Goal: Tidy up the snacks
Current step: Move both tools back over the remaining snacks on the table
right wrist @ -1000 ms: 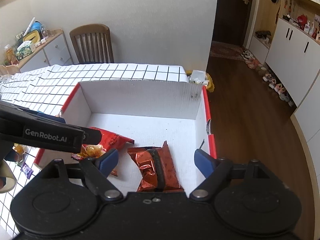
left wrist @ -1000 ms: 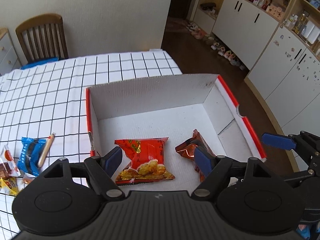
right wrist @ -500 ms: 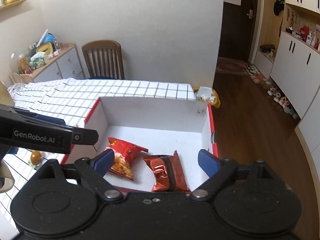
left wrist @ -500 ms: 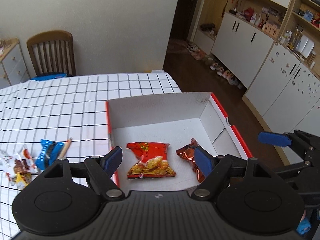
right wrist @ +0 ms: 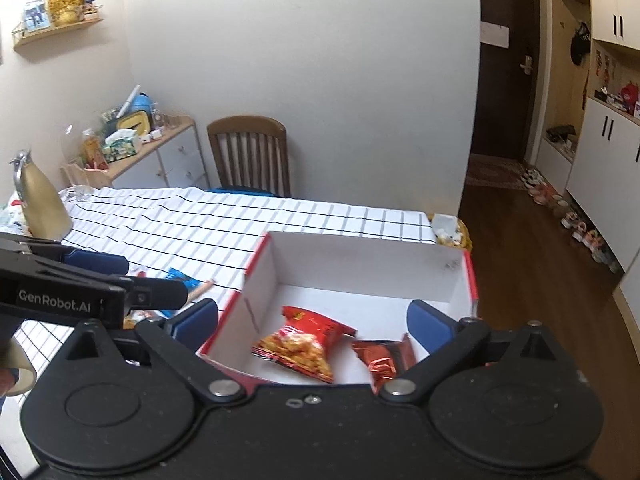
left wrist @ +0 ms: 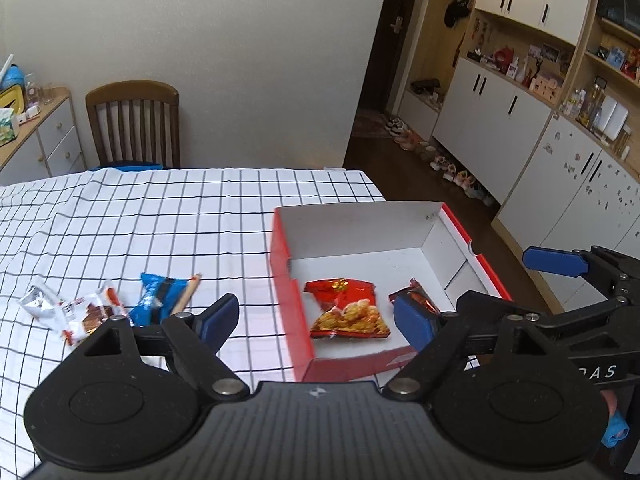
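Observation:
A red-and-white cardboard box (left wrist: 360, 224) (right wrist: 360, 256) stands at the table's right end. In it lie a red snack bag (left wrist: 346, 308) (right wrist: 304, 344) and a copper-brown wrapper (left wrist: 416, 300) (right wrist: 386, 358). On the checked cloth left of the box lie a blue packet (left wrist: 154, 296), a thin stick (left wrist: 187, 294) and white-and-brown packets (left wrist: 68, 308). My left gripper (left wrist: 316, 320) is open and empty, raised above the box's near left corner. My right gripper (right wrist: 314, 320) is open and empty above the box's near edge.
A wooden chair (left wrist: 134, 120) (right wrist: 250, 152) stands at the table's far side. A gold jug (right wrist: 38, 204) stands on the table's far left. A sideboard (right wrist: 160, 152) is against the wall. White cabinets (left wrist: 520, 128) line the right side, with open floor beyond the table edge.
Both grippers have pulled up and back from the box, both still open. The box and its two snacks now look smaller, and the loose packets on the cloth came into fuller view.

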The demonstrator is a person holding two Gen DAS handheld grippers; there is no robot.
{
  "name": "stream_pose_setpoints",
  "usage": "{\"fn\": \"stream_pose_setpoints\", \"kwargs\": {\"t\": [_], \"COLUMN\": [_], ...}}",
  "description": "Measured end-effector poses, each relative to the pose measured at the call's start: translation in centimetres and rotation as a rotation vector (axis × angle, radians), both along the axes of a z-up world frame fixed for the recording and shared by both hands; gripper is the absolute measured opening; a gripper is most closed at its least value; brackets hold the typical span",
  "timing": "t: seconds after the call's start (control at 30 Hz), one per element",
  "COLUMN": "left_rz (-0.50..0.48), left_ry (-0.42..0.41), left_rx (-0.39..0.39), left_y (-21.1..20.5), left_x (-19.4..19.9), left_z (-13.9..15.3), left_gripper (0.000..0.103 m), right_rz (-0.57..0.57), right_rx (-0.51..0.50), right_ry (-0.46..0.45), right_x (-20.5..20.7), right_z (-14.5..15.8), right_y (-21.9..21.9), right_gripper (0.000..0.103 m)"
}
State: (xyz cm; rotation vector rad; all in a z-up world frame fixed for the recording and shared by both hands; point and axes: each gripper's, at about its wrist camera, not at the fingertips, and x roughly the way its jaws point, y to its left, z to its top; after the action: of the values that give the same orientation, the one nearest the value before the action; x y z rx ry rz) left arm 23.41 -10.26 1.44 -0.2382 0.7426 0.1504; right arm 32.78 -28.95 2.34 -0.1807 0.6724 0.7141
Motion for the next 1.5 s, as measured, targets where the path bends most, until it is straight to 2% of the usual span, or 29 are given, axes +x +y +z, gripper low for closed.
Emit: {"fn": "stream_pose_setpoints", "kwargs": {"t": [0.1,0.3,0.5,0.67,0.77,1.07,1.33,1.5], "left_rz": [0.013,0.062,0.091,0.127,0.133,0.179,0.158,0.139], "left_ry": [-0.009,-0.002,0.006,0.005,-0.004,0.073,0.141,0.176], "left_rx": [0.009,-0.045,-0.133,-0.089,-0.094,-0.036,-0.086,-0.107], "left_y": [1.4,5.8,10.7,14.0,15.9,18.3,19.1,18.8], "left_x": [-1.5,-4.2,-6.8,-8.5,-9.1,-9.3,-7.8,-6.5], "left_z": [0.1,-0.1,-0.9,-1.6,-2.2,-6.3,-10.7,-13.2], "left_gripper": [0.099,0.101,0.103,0.103,0.103,0.103,0.103,0.103], "right_rz": [0.013,0.044,0.071,0.079,0.083,0.084,0.15,0.206], "right_rx": [0.009,0.022,0.028,0.031,0.036,0.001,-0.092,-0.167], "right_ry": [-0.01,-0.031,-0.045,-0.038,-0.01,0.052,0.059,0.07], "right_x": [-1.3,-3.8,-6.5,-8.3,-9.0,-10.4,-10.7,-10.4], "right_z": [0.3,0.7,0.4,-0.4,-1.2,-5.4,-9.6,-12.4], "right_y": [1.0,3.5,6.7,9.7,11.4,15.3,18.2,19.6], "right_gripper": [0.103,0.103,0.103,0.103,0.103,0.102,0.095,0.085]}}
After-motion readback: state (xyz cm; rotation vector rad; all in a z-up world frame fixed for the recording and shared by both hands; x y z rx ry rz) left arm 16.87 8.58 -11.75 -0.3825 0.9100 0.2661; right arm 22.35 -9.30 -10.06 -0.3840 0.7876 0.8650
